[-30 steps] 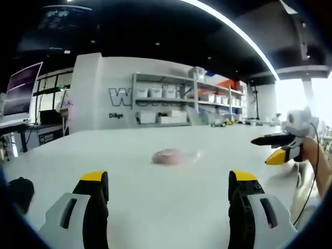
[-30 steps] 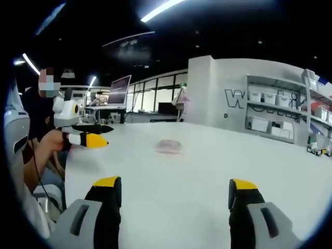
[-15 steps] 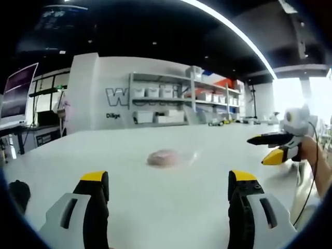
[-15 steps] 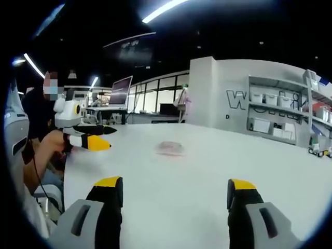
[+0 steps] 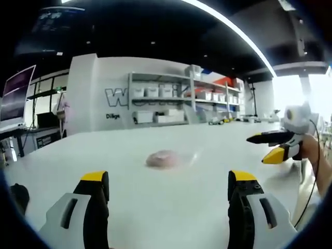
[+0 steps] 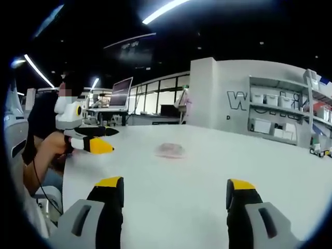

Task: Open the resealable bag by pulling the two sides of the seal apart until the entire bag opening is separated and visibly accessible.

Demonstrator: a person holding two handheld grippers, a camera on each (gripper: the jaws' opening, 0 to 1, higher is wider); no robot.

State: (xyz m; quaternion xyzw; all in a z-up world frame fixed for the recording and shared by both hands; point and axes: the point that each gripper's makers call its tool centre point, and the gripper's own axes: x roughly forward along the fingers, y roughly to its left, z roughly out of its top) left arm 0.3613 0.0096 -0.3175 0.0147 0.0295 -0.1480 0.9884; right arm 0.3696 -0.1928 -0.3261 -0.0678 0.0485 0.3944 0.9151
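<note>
The bag (image 5: 165, 158) is lying flat on the white surface (image 5: 171, 207), out in its open middle, with something pinkish showing through the clear plastic. Whether its seal is shut or parted is too blurred to tell. In the left gripper view, the left tongs (image 5: 168, 181) are hovering on the near side of the bag, well apart from it, with the jaws standing wide and nothing between them. The right tongs (image 5: 270, 148) are hanging off to the right of the bag, their black and yellow tips spread a little and holding nothing, with a hand (image 5: 311, 150) gripping them. In the right gripper view, the right tongs (image 6: 174, 189) are gaping wide short of the bag (image 6: 170, 150), also empty. Shelves (image 5: 171, 101) with white bins are standing against the wall far behind the bag.
</note>
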